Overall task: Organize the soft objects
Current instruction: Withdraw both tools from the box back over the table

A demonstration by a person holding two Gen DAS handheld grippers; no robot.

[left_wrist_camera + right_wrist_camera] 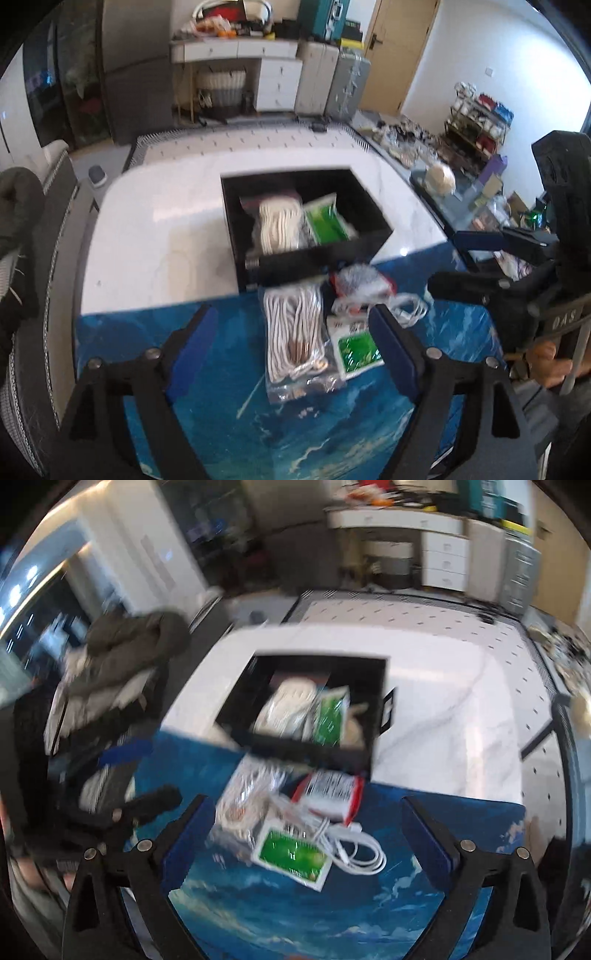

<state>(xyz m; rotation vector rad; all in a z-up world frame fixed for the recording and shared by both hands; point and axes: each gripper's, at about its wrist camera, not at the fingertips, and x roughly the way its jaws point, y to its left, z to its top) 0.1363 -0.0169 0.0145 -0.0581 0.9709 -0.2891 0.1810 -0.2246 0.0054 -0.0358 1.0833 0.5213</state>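
Observation:
A black box (354,192) (376,686) on the white table holds a bag of white rope (279,223) (284,707) and a green packet (327,223) (330,718). In front of it, on the blue cloth (221,406) (295,915), lie a clear bag of white rope (295,332) (243,805), a green packet (358,349) (293,854), a red-edged packet (360,280) (328,788) and a white cable (408,308) (354,849). My left gripper (295,339) is open above the rope bag. My right gripper (310,823) is open above the pile; it also shows in the left wrist view (480,258).
The white marble table (147,229) (443,701) stands on a dotted rug. A chair with a dark coat (122,657) is at the left. A white desk (240,51), grey suitcases (332,81) and a cluttered shelf (476,118) line the back and right.

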